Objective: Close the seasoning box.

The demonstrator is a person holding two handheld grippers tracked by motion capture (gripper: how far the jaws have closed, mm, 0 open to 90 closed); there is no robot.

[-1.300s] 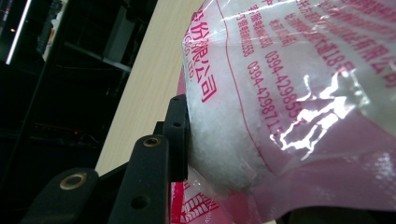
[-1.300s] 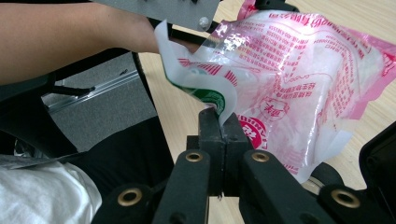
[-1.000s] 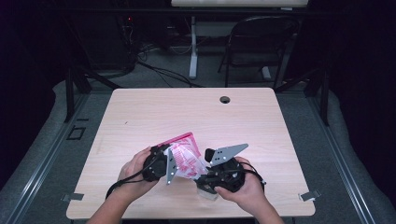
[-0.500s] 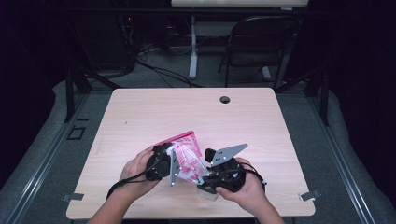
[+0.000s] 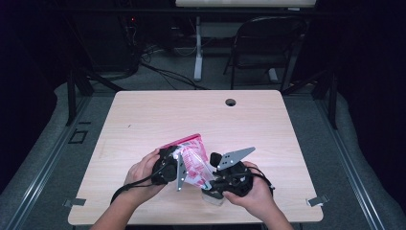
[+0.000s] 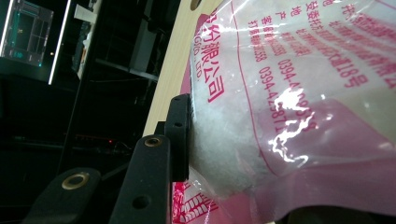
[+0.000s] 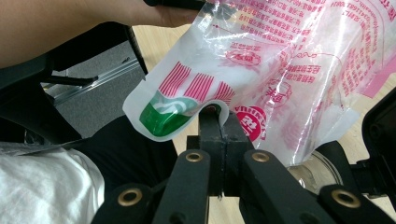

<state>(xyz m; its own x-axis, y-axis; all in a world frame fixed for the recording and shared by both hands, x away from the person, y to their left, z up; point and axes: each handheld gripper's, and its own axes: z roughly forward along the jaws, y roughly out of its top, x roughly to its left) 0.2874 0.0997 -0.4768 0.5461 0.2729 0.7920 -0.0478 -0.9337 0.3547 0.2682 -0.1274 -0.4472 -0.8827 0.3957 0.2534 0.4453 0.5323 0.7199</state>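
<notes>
Little had moved over the last second: both hands had stayed at the near edge of the surface (image 5: pixel 143 115), and the bag between them had shifted only slightly. That surface was pale wood with a round cable hole (image 5: pixel 231 102) near its far edge, and a dark folding chair (image 5: pixel 268 43) stood on the floor beyond it.

The clear plastic bag (image 5: pixel 191 160), printed in pink and red with a green patch at one corner, was held up near the surface's near edge, between the two tools. White material showed through it.

On the left, the left hand-held gripper (image 5: pixel 178 165) pressed against the bag's side; in the left gripper view one black jaw lay flat on the film (image 6: pixel 289 102), and the other jaw was hidden, so it seemed to be gripping the bag, though I could not tell for certain.

On the right, the right hand-held gripper (image 7: pixel 218 116) had its jaws closed together on the bag's lower edge (image 7: pixel 261 79), the film curling over their tips.
</notes>
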